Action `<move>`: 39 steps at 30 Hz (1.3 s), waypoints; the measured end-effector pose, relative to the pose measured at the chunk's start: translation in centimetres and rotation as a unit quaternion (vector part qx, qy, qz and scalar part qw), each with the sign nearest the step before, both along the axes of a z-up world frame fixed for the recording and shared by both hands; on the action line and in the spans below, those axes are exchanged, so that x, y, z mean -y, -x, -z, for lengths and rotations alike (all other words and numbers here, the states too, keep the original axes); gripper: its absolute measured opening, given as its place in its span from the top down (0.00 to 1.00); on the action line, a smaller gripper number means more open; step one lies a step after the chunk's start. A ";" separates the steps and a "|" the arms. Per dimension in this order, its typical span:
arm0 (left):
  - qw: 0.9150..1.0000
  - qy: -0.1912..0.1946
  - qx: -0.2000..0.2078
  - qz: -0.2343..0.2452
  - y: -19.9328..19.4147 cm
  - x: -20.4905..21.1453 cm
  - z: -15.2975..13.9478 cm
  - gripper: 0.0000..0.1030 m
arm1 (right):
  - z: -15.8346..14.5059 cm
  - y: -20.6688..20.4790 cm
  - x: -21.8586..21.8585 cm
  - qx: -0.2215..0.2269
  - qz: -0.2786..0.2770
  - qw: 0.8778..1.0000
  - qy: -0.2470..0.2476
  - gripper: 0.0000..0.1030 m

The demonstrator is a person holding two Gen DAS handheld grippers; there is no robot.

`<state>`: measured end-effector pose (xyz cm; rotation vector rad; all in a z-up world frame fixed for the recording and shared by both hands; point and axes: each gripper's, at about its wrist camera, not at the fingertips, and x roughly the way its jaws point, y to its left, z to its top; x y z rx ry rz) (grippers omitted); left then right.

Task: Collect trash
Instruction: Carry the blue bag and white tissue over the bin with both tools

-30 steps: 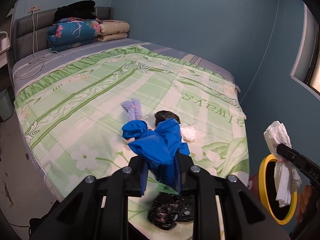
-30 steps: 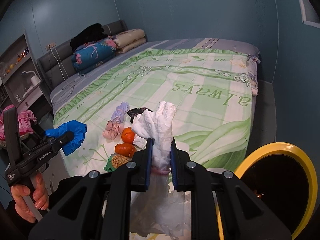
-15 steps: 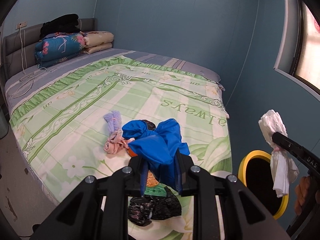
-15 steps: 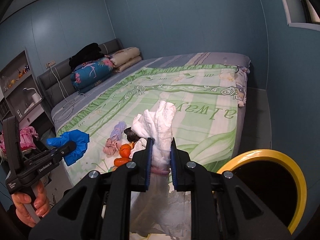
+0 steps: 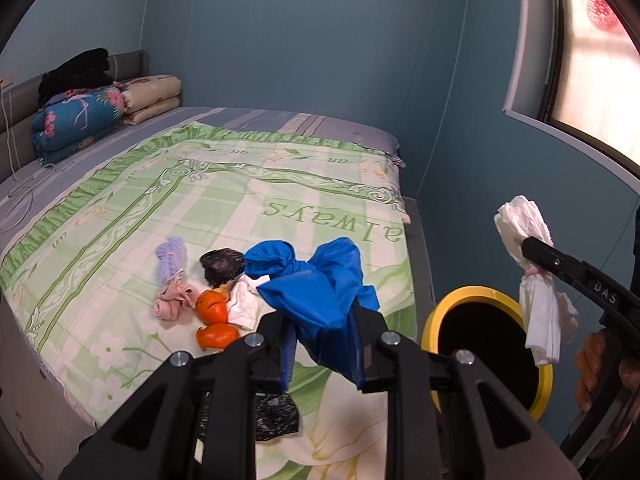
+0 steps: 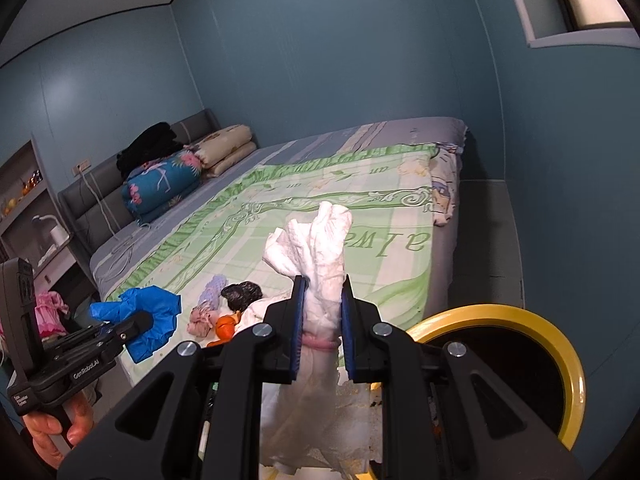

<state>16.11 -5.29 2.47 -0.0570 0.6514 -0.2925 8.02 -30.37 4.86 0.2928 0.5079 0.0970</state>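
Note:
My left gripper point(image 5: 322, 344) is shut on a crumpled blue plastic bag point(image 5: 316, 284), held above the foot of the bed. My right gripper point(image 6: 322, 320) is shut on a bundle of white tissue paper point(image 6: 316, 248) that hangs down below the jaws. A black bin with a yellow rim point(image 5: 486, 348) stands on the floor at the bed's corner, just right of and below both grippers point(image 6: 516, 360). On the green bedspread point(image 5: 200, 208) lie orange peels point(image 5: 214, 314), a black bag point(image 5: 222, 266), white paper point(image 5: 246, 302) and another black bag point(image 5: 276, 416).
A purple and pink cloth bundle point(image 5: 172, 280) lies by the trash. Folded quilts point(image 5: 80, 120) sit at the headboard. Blue walls close the far side; a window point(image 5: 592, 60) is at the right. A shelf unit point(image 6: 28, 216) stands left of the bed.
Both grippers have drawn back from the bed, risen and swung right with their loads. The yellow-rimmed bin has come further into both views and the orange peels are uncovered.

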 end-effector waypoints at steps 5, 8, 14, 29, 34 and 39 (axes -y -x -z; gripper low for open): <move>1.000 -0.006 0.002 0.026 0.1 2.6 -0.2 0.80 | 0.0 0.2 1.8 0.000 0.016 1.000 -0.006 0.84; 0.999 -0.008 0.000 0.040 0.1 4.0 0.0 0.80 | 0.2 0.4 2.7 -0.001 0.024 1.000 -0.007 0.84; 0.997 -0.016 -0.004 0.070 0.4 6.8 0.5 0.80 | 0.6 0.7 4.5 -0.004 0.045 0.999 -0.014 0.84; 0.991 -0.011 -0.039 0.124 0.1 11.7 2.6 0.80 | 2.5 1.0 8.4 -0.011 0.088 0.996 -0.027 0.84; 0.989 -0.004 -0.060 0.137 -0.4 12.9 3.9 0.80 | 3.1 0.8 9.0 -0.016 0.099 0.995 -0.028 0.84; 0.986 -0.004 -0.072 0.149 -0.6 14.0 5.1 0.80 | 3.7 0.5 9.5 -0.019 0.105 0.994 -0.027 0.84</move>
